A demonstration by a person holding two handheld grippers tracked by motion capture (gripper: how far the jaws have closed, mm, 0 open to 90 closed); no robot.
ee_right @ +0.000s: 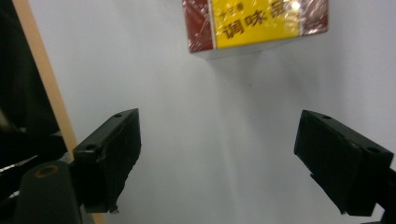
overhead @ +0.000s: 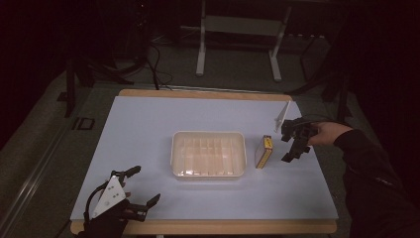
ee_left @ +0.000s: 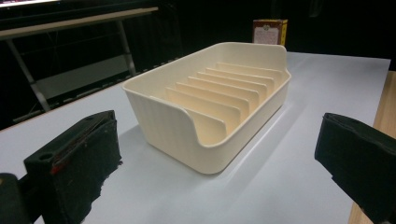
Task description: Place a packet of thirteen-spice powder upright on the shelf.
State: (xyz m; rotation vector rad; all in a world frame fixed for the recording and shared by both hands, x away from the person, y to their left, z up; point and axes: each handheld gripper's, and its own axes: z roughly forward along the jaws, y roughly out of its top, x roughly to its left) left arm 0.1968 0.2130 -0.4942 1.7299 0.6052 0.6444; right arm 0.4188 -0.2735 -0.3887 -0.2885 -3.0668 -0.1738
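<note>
The step in hand looks like the approach to a grasp: the right tool (overhead: pixel 293 140) hangs just beside the box (overhead: pixel 263 151), jaws spread wide with nothing between them. The box, red and yellow, lies on the surface (overhead: pixel 148 124) right of centre, between the tray (overhead: pixel 208 154) and the right tool, close to the tray's right wall but apart from it. In the right gripper view the box (ee_right: pixel 254 23) sits ahead of the open jaws, past their tips, so the tool is not yet around it.

The left tool (overhead: pixel 132 191) rests near the front left corner, also wide open and holding nothing. Its camera looks along the surface at the tray (ee_left: pixel 210 105), whose ribbed floor is bare, with the box (ee_left: pixel 269 31) standing out behind the far rim.

The next move, as I judge it, calls for the right tool to travel forward until the jaws straddle the box across its narrow sides, then close. If the tray is the goal, the box must clear the tray's wall and go down between the ribs.

Room is fair: bare surface lies all round the box except on the tray side. The right tool works close to the surface's right edge, where the wooden rim (ee_right: pixel 44 77) shows.
</note>
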